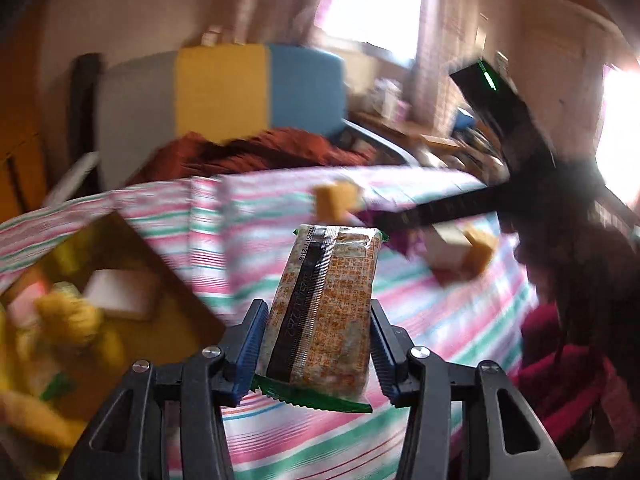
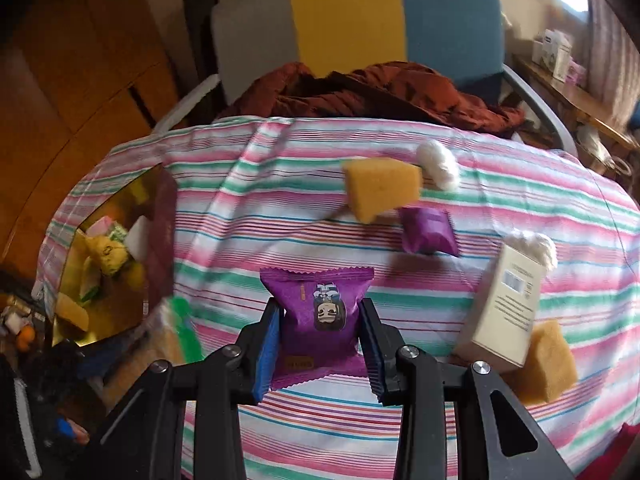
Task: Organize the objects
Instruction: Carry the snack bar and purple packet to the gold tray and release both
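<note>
Snack packet (image 1: 324,312) clamped between left claw (image 1: 318,344) fingers.

a chair (image 2: 356,16) with a back panelled in grey, yellow and blue is seen behind the table. a rust-red garment (image 2: 372,92) is draped over its seat, touching the far edge of the striped tablecloth (image 2: 280,208), by which the table is covered in pink, green and white bands. wooden cabinet doors (image 2: 80,80) are seen to the left. a wooden side shelf (image 2: 572,96) with white boxes on it is placed at the right, near a curtained window (image 1: 372,4) through which bright light is admitted. a dark red cloth (image 1: 560,352) is seen at the right edge of the left wrist view, blurred.
</note>
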`<state>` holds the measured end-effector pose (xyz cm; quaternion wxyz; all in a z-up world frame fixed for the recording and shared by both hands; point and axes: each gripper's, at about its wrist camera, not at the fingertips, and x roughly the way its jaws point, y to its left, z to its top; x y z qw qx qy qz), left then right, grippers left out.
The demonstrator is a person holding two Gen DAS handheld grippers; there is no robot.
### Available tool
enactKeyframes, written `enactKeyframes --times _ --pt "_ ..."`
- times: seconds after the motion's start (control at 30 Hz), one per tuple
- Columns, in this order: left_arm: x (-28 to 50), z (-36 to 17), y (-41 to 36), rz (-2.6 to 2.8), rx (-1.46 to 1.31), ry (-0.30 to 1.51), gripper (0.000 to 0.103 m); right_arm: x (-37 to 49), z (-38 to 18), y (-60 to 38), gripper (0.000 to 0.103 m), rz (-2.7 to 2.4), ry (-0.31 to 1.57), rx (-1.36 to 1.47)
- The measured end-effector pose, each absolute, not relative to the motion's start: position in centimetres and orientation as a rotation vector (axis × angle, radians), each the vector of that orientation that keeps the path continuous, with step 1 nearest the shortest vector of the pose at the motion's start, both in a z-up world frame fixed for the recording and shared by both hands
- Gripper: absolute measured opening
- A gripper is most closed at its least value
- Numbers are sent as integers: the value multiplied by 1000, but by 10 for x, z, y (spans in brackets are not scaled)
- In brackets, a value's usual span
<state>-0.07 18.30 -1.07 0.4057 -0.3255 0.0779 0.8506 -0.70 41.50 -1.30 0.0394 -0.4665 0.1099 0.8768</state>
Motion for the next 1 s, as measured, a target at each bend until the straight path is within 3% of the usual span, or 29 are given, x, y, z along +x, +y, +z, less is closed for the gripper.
enactKeyframes --times 0.17,0.47,0.53,0.6,0.63,0.73,0.87,1.0 --pt "-32 7 118 2368 -858 88 49 -33 -8 362 38 2784 288 -1471" --pt "-71 -9 41 2604 -1043 -110 50 -75 -7 251 40 2948 171 -1586" --pt "-73 -14 33 2645 -1084 -140 50 -82 -10 231 45 2964 158 -1608" --pt "-72 -14 26 2656 -1084 -148 50 -86 -12 219 76 2981 165 -1610" --pt "-70 -13 26 2657 -1078 -147 51 -87 -12 214 81 2985 158 -1602" --pt "-67 -12 23 2682 -1058 -126 55 -86 -12 205 86 2980 164 -1603" --pt "-61 -10 19 2712 -1047 -104 59 -74 -12 211 101 2947 190 -1551" --pt "-51 -8 15 2725 -1046 -101 59 -55 -9 215 103 2909 174 -1423"
